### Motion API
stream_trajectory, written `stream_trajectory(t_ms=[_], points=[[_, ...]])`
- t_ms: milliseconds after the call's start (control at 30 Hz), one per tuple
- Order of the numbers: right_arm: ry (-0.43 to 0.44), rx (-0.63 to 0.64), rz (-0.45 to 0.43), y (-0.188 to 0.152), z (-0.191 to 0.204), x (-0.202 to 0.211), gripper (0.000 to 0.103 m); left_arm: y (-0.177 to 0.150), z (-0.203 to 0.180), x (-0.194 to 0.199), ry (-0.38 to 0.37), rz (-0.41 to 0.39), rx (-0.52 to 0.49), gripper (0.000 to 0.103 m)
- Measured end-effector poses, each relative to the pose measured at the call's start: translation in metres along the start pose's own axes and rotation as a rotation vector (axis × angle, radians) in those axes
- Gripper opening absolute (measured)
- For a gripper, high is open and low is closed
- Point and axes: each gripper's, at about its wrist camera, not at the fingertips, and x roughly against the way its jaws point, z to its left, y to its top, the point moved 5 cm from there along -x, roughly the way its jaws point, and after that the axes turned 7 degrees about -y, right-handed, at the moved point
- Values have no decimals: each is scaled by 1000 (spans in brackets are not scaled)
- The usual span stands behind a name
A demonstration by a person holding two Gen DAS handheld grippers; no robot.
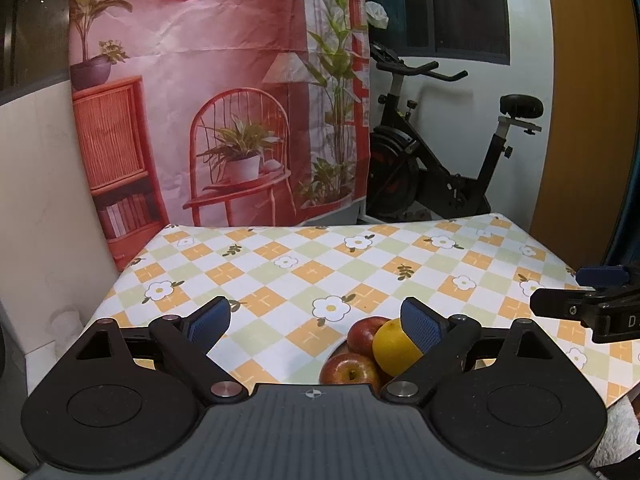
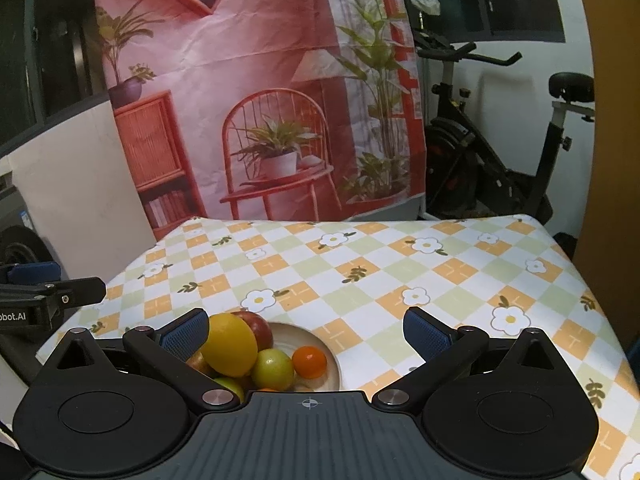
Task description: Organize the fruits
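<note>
Checked tablecloth carries a bowl of fruit just below both grippers, left and right, each spread wide and empty, the right nearer its middle.

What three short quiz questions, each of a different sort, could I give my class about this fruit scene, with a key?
1. True or false: the right gripper is clamped on the lemon.
2. Multiple choice: the small orange fruit lies A) in the plate, B) on the bare tablecloth, C) between the left gripper's pads.
3. Fill in: behind the table, right of the printed backdrop, stands an exercise ____.

Key
1. False: both grippers are open and hold nothing.
2. A
3. bike
</note>
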Motion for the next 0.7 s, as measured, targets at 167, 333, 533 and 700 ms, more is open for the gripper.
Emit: stream_trajectory(t_ms=[167, 333, 533, 700], points=[[-6, 0, 5, 1, 1, 0, 103, 0, -3, 1, -5, -12, -2, 94], [-14, 3, 7, 1, 0, 0, 103, -1, -2, 1, -12, -15, 5, 94], [-23, 7, 5, 3, -1, 2, 103, -1, -2, 2, -21, -20, 11, 94], [-25, 6, 3, 3, -2, 4, 103, -1, -1, 1, -26, -21, 17, 94]])
